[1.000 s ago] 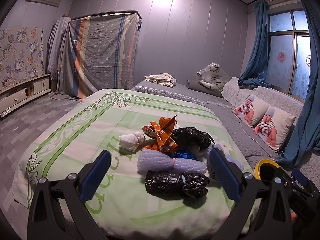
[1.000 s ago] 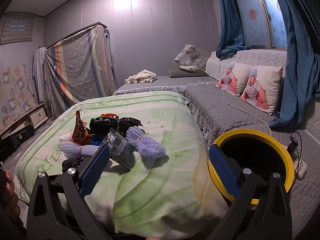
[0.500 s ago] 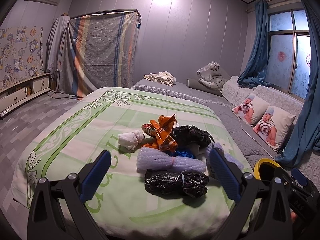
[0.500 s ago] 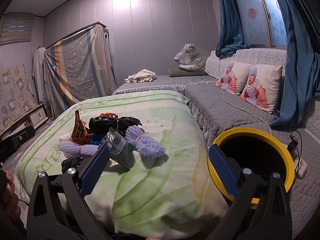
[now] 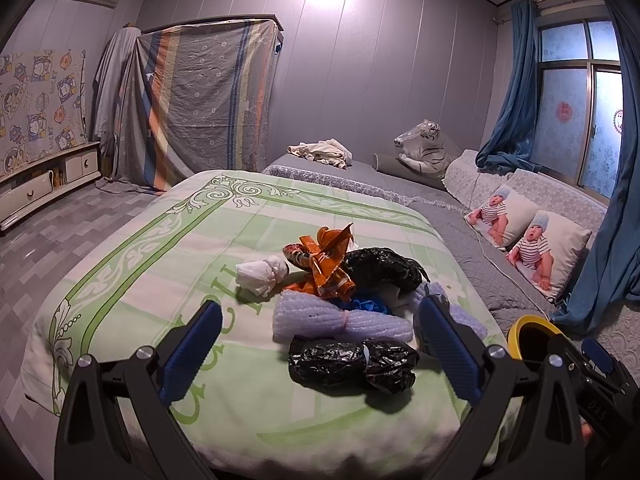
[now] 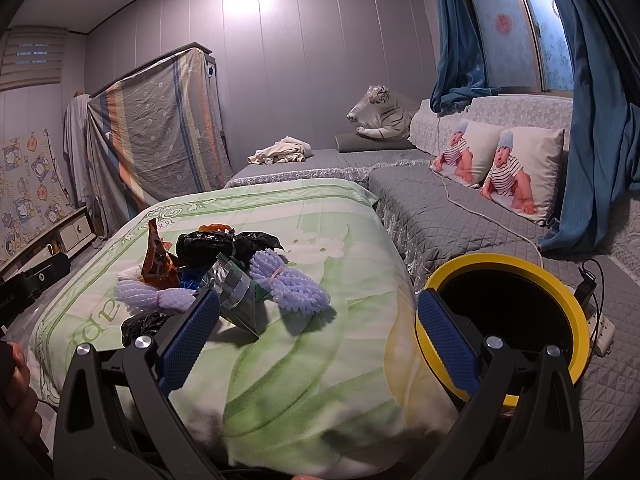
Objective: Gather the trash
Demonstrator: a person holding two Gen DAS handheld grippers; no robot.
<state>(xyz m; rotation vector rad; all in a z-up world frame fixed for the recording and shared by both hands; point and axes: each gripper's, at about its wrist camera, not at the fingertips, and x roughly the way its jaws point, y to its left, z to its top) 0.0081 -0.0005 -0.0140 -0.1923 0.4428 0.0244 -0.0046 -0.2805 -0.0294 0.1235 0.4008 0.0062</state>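
Bedroom setup: green-and-white quilt (image 5: 160,248) on a low bed, grey couch (image 6: 460,208) along the window side, trash heaped near the quilt's near corner.

Pile contents, left wrist view: knotted black bag (image 5: 352,364) closest to the camera, purple foam netting roll (image 5: 340,320) just behind and touching it, white paper wad (image 5: 262,274) off to the left, orange wrapper (image 5: 328,264) standing up in the middle, second black bag (image 5: 384,268) behind that. Something blue sits under the wrapper; can't tell what. Right wrist view adds a second foam roll (image 6: 292,284) and a crumpled silver foil pack (image 6: 236,292) on the side nearer the bin.

Yellow-rimmed bin (image 6: 560,292) sits on the couch just beside the quilt edge, mouth open, looks empty from here.

Left gripper (image 5: 320,344): jaws spread wide, nothing between them, hovering short of the pile and roughly lined up on the near black bag. Right gripper (image 6: 318,332): also spread wide and empty, aimed between the pile and the bin.

Step, my read: pre-grasp, nothing collected yet. All trash is on the quilt.

Next move calls for: advance the left tool and come down over the near black bag, close across the knotted waist. Film is slippery and squashes, so bite deep. Quilt is soft, so avoid pinching fabric. Right side could take the foil pack or second foam roll; short carry to the bin.
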